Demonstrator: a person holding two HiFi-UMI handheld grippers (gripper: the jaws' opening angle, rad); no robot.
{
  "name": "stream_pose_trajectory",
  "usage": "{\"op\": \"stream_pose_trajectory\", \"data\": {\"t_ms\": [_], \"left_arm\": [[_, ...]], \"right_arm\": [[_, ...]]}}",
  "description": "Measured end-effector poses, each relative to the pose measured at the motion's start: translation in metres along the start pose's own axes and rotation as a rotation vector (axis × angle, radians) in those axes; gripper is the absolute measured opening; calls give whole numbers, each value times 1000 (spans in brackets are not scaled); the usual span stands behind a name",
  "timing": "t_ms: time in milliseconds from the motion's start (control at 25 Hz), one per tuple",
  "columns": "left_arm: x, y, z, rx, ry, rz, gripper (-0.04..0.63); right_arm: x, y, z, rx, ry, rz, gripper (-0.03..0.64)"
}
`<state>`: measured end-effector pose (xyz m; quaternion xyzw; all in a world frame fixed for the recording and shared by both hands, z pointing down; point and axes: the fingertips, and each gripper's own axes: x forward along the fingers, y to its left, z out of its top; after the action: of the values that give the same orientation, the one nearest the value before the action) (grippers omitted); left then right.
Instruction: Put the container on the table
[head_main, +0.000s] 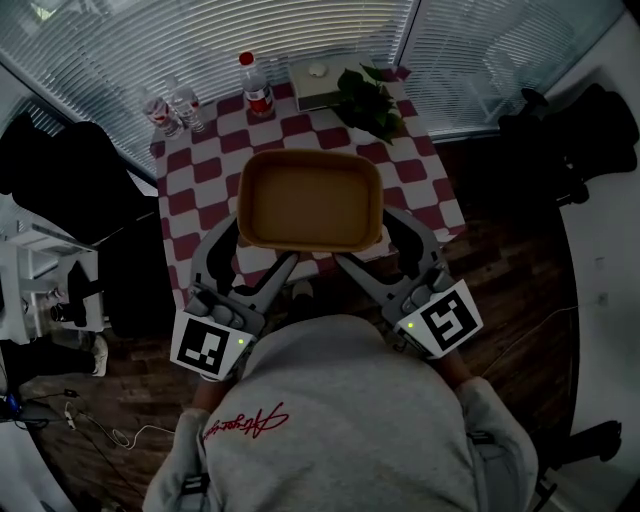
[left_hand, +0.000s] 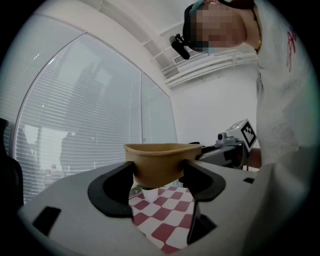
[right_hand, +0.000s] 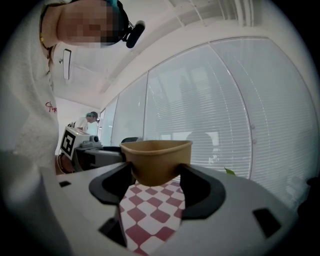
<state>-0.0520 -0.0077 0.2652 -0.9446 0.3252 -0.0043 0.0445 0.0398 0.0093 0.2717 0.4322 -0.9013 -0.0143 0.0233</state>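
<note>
The left hand-held gripper (left_hand: 156, 172) and right hand-held gripper (right_hand: 156, 175) each pinched a near corner of the brown paper container (head_main: 310, 200), up above the red-checked tabletop (head_main: 425, 175). Lowering both together would keep it flat.

The head view looks steeply down from above the person onto the checkered surface (head_main: 420, 190). Each gripper view looks from low and very close along its own fingers (left_hand: 112, 189), almost level, toward the blinds (left_hand: 75, 115). All three share the container (head_main: 311, 200).
</note>
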Motion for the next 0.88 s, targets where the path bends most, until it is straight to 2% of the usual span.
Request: {"op": "stream_pose_trajectory", "data": {"t_ms": [880], "left_arm": [[42, 83, -18, -17, 21, -54, 319]], "right_arm": [[81, -39, -8, 10, 32, -39, 305]]}}
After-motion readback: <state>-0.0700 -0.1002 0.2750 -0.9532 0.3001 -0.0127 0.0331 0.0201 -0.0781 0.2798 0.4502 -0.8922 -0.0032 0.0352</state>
